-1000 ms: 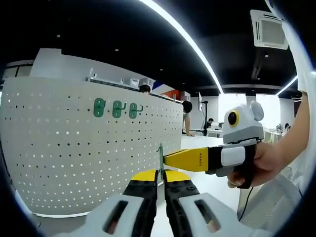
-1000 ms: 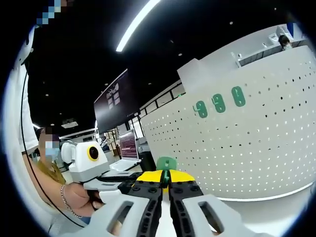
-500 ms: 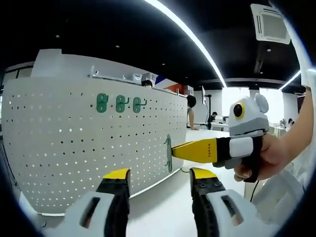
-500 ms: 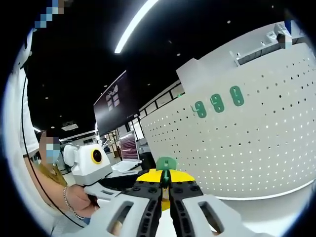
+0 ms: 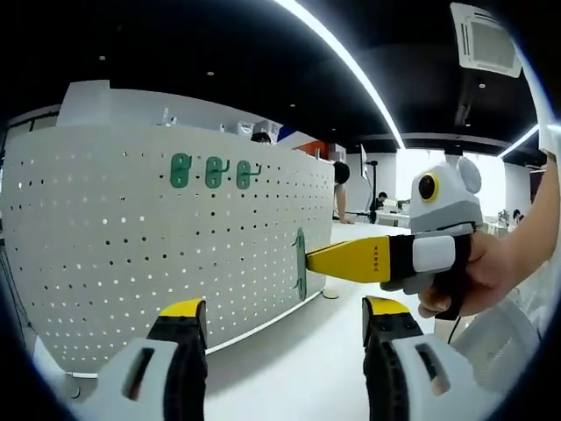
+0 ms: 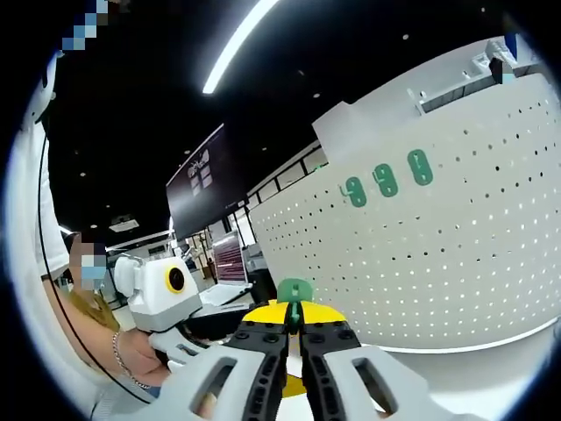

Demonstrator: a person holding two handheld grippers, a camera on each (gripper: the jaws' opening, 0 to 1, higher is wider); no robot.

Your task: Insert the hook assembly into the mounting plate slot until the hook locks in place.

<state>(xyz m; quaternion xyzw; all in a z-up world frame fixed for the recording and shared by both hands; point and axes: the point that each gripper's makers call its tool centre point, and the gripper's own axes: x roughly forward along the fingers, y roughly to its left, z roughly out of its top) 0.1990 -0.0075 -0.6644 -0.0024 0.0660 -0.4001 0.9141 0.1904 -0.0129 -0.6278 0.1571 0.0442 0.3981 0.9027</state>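
Left gripper (image 5: 285,320): jaws spread wide, empty, low in the left gripper view before a white perforated mounting plate (image 5: 131,254). Three green hooks (image 5: 213,171) already hung in a row high on that plate. Further right, a green hook assembly (image 5: 301,263) pinched edge-on at the yellow tips of the right gripper (image 5: 308,260), near the plate's right end, contact with it unclear. Right gripper view: jaws closed on the hook assembly (image 6: 294,291), plate (image 6: 438,254) to the right, left gripper (image 6: 188,338) lower left.
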